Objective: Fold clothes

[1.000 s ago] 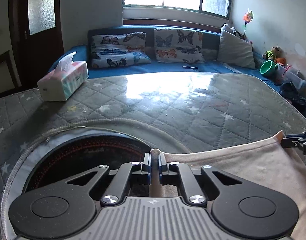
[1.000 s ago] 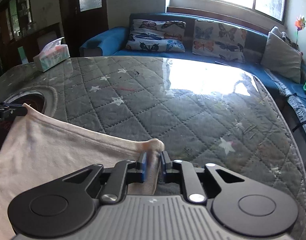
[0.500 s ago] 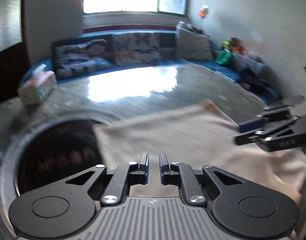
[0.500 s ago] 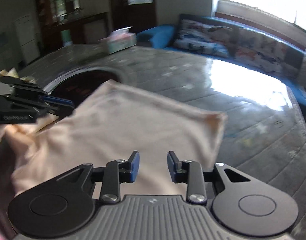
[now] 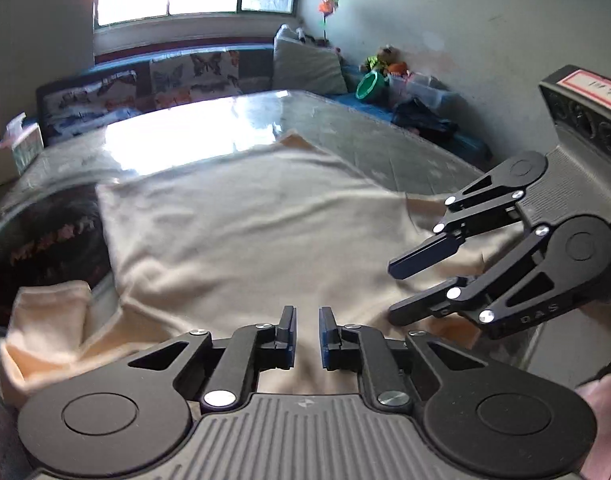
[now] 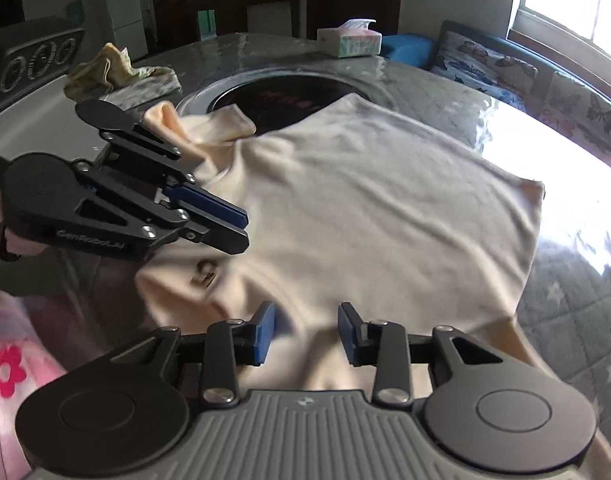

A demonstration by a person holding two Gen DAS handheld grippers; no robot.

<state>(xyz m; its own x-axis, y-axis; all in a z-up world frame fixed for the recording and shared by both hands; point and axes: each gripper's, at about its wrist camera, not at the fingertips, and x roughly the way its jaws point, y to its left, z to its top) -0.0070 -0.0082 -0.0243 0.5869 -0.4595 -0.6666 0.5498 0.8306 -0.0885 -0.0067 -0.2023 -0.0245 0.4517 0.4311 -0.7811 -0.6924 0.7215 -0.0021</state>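
A cream T-shirt (image 5: 241,216) lies spread flat on the quilted table, its hem toward the sofa; it also shows in the right wrist view (image 6: 377,216). One sleeve (image 5: 49,312) bunches at the near left. My left gripper (image 5: 305,332) is open and empty above the shirt's near edge, and it shows from the side in the right wrist view (image 6: 241,228). My right gripper (image 6: 303,332) is open and empty above the collar end, and it shows in the left wrist view (image 5: 393,288) over the shirt's right side.
A round dark inset (image 6: 281,100) sits in the table under the shirt's left edge. A tissue box (image 6: 349,38) stands at the far side. Other crumpled clothes (image 6: 113,72) lie at the table's left. A blue sofa with cushions (image 5: 193,72) runs behind.
Both grippers let go of the shirt's hem corners and opened. The shirt dropped flat onto the table. Both grippers pulled back to the near side and turned toward each other.
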